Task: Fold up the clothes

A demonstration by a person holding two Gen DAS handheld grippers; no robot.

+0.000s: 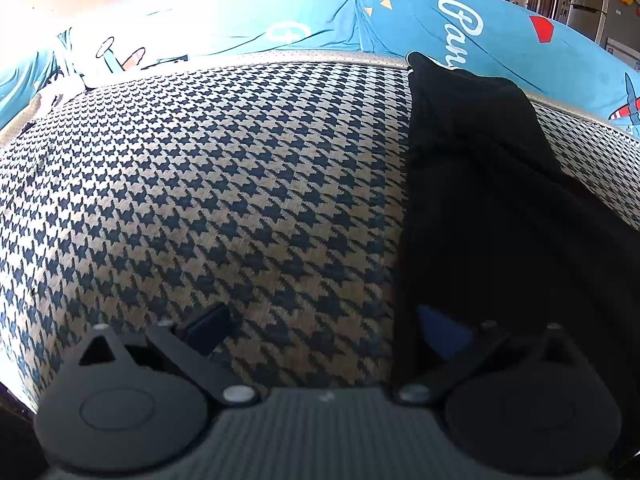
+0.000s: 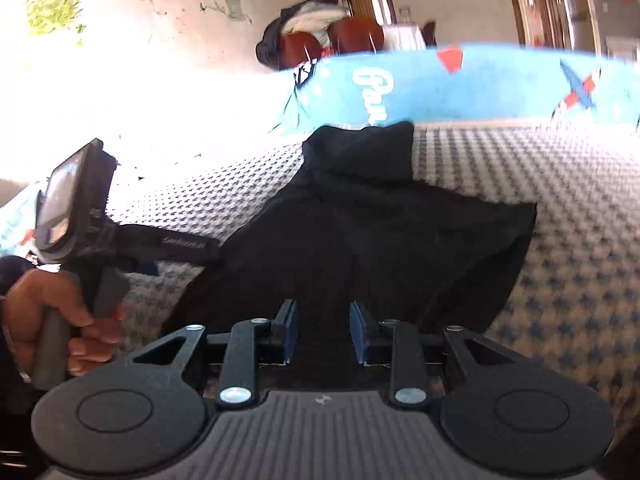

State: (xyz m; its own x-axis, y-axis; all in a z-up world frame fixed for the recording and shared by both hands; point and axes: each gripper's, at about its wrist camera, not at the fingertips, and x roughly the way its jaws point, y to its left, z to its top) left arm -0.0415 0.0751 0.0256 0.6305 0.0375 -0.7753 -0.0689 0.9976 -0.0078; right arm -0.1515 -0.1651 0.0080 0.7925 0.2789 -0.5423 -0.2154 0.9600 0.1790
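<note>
We have open houndstooth cover point(image 1: 208, 184) to the left of the black garment point(image 2: 360, 220); ahead, the blue sheet point(image 1: 248, 20) rises behind it, and the left gripper point(image 2: 176, 256) crowds the garment's left edge.

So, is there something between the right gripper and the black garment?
Nothing visible. The right gripper has its jaws apart just above the near part of the black garment, with no object between them. The left gripper is off at the garment's left edge.

Left gripper point(image 1: 324, 324) jaws spread wide, angled downward, right gripper point(image 2: 323, 330) jaws narrowly parted, nothing between pads, left hand point(image 2: 56, 320) clasping handle.
</note>
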